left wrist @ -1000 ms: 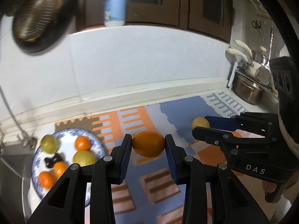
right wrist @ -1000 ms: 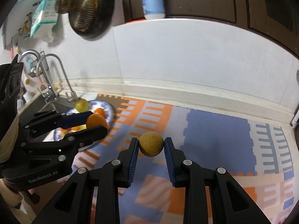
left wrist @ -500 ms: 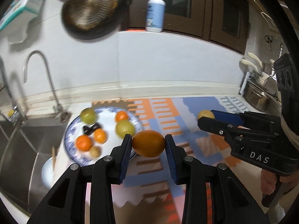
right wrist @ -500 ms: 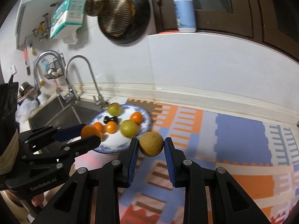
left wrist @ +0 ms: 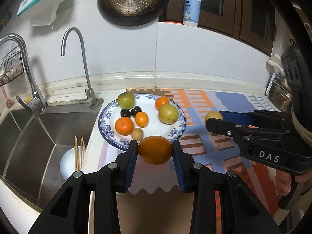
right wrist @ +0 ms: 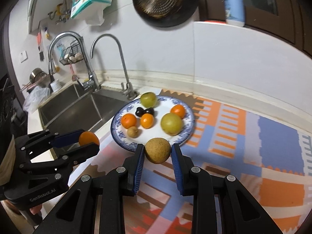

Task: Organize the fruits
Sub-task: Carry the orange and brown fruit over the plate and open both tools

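My left gripper (left wrist: 155, 153) is shut on an orange (left wrist: 155, 150) and holds it in the air just in front of the near rim of the blue-and-white plate (left wrist: 109, 136). My right gripper (right wrist: 158, 154) is shut on a brown-yellow round fruit (right wrist: 157, 150), also held just in front of the plate's (right wrist: 187, 136) near rim. The plate holds several fruits: green ones, small oranges, dark ones and a small brown one. Each gripper shows in the other's view: the right (left wrist: 212, 120), the left (right wrist: 88, 141).
A steel sink (left wrist: 39, 134) with two taps lies left of the plate; a white bowl with chopsticks (left wrist: 75, 160) sits in it. A patterned mat (right wrist: 243, 136) covers the counter to the right. A pan (left wrist: 134, 0) and a lotion bottle (left wrist: 192, 5) are on the wall above.
Both grippers have swung left from the mat toward the plate, each keeping its fruit. The plate and sink have come into the middle of both views.
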